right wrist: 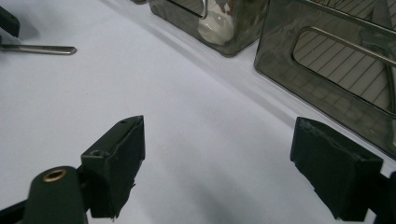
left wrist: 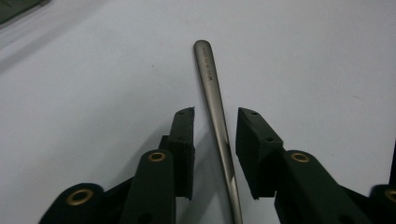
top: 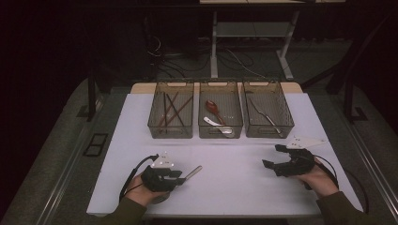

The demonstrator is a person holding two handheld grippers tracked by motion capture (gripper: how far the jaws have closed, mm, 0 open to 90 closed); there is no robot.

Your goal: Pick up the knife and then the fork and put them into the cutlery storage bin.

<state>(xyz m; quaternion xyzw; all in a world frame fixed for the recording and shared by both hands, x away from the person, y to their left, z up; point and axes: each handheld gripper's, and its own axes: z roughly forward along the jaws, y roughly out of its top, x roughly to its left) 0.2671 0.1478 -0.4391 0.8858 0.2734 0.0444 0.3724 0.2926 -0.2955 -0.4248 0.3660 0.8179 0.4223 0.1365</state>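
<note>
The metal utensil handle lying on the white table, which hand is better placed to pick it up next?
Left. The left gripper already straddles the metal handle, its jaws a narrow gap from each side and not yet pressing. The right gripper sits wide open across the table, with nothing between its jaws.

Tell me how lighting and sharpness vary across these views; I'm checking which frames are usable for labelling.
High view: dim, floor nearly black, white table evenly lit. Left gripper view: metal handle sharp with engraving, soft shadow beside it, left gripper slightly soft. Right gripper view: glare on the smoky bins, right gripper crisp.
</note>
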